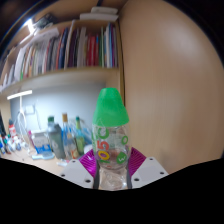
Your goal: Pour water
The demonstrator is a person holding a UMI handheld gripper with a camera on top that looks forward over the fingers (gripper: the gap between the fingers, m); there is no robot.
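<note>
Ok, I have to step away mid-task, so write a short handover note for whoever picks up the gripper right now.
Gripper: shut on the bottle, both pads pressing its sides.
Bottle: clear, patterned, green lid on, held upright between the fingers, lifted in front of the cluttered desk and bookshelf.
Done: bottle grasped and raised.
Left: no receiving cup or container is in view, so find it, then tilt and pour. Whether the lid needs opening first cannot be told.
</note>
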